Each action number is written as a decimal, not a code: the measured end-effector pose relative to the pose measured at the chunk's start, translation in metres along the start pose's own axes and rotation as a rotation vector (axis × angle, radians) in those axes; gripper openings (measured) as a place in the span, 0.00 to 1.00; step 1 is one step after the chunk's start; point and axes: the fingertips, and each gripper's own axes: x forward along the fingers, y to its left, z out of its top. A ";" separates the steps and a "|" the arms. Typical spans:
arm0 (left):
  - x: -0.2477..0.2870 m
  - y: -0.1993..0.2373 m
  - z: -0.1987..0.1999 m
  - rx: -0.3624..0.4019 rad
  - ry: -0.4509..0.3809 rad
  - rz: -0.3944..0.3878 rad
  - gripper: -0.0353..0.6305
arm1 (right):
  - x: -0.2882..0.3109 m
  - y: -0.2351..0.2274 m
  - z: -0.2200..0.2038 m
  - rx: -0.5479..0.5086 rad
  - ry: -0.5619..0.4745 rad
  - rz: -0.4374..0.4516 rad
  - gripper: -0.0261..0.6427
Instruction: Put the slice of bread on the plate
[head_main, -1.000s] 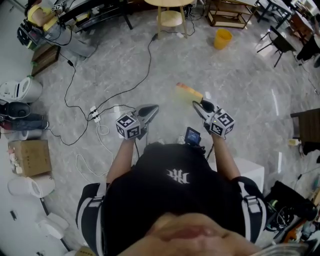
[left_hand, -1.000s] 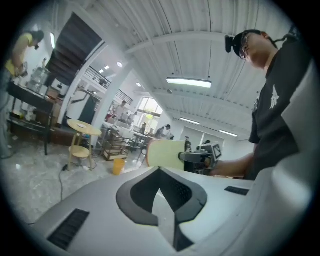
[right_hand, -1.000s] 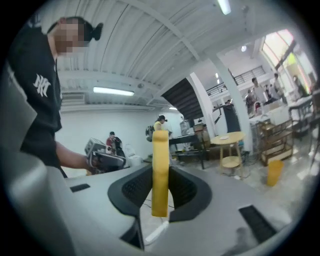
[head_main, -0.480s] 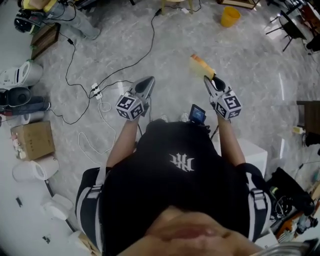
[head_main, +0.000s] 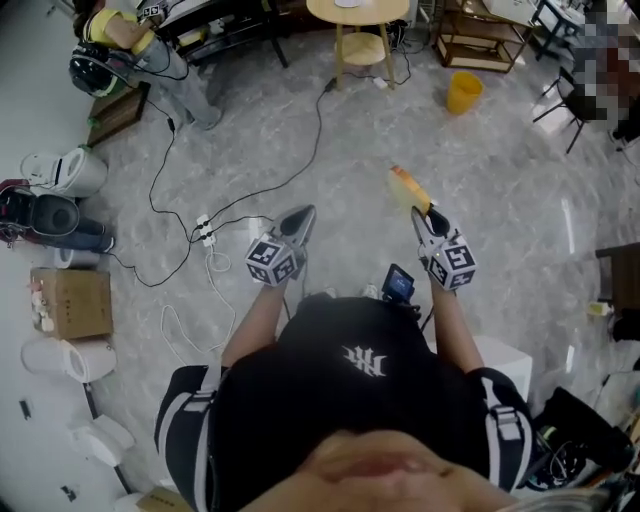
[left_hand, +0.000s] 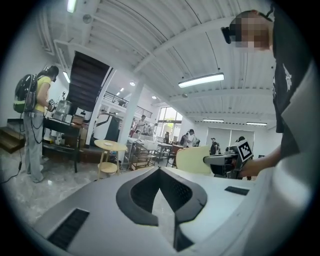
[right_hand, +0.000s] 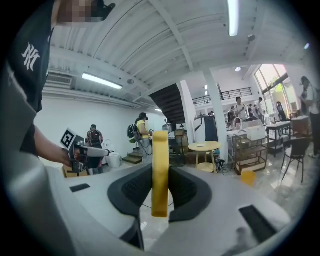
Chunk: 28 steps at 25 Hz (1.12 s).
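- My right claw (head_main: 421, 213) is clenched on the slice of bread (head_main: 408, 186). In the right gripper view the slice stands upright on its edge, pinched between the two dark pads, and its top sticks out past the claw's tips.
- That puts the bread up in the air above the grey marble floor (head_main: 500, 200), out in front of me on my right side.
- My left claw (head_main: 300, 222) is clenched too, with nothing in it. In the left gripper view its pads meet at the tips, and only floor shows through the gap behind them.
- The two claws point forward, well apart from each other.
- The left gripper view catches the right claw side-on, with the pale slice jutting from it.
- Further ahead a small round tabletop (head_main: 357, 12) stands on its legs, with a yellow bucket (head_main: 463, 92) to its right.
- A white power strip (head_main: 206, 232) lies on the floor near my left claw.
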 end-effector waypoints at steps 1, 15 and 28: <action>0.003 0.000 0.003 0.003 -0.005 0.003 0.07 | -0.001 -0.003 0.003 0.012 -0.012 0.001 0.17; 0.053 -0.043 0.017 0.049 -0.018 -0.056 0.07 | -0.033 -0.039 -0.004 0.056 -0.060 -0.019 0.17; 0.108 -0.003 0.031 0.048 -0.032 -0.080 0.07 | 0.019 -0.075 0.008 0.054 -0.035 -0.023 0.17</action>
